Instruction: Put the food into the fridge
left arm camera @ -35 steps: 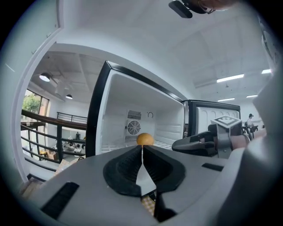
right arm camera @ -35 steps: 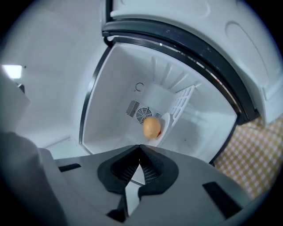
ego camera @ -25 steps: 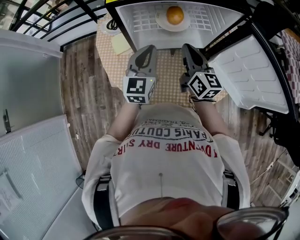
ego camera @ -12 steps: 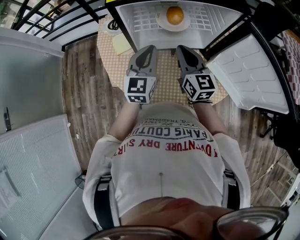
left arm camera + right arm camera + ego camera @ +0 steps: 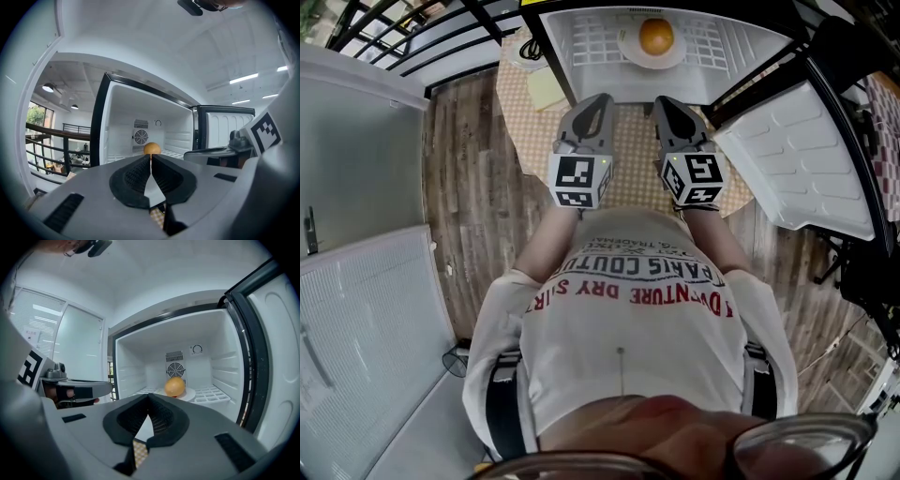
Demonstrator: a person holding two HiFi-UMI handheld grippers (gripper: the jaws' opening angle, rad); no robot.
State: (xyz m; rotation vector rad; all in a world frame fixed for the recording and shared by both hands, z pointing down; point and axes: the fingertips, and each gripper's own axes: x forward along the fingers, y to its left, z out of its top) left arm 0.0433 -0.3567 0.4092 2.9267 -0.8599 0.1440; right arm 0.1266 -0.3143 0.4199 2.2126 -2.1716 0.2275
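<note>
Orange fruit (image 5: 656,36) sits on a white plate (image 5: 625,49), on the grid shelf (image 5: 712,37) inside the fridge (image 5: 581,70), in front of the rear fan grille (image 5: 175,369). The fridge door (image 5: 797,159) is swung wide to the right of the compartment. The left gripper (image 5: 598,99) and right gripper (image 5: 666,101) are side by side just in front of the fridge opening, above a checked surface (image 5: 633,141), and both point in. Left jaws are pressed together with nothing between them. Right jaws are likewise clenched and empty. Both grippers are clear of the fruit and plate.
</note>
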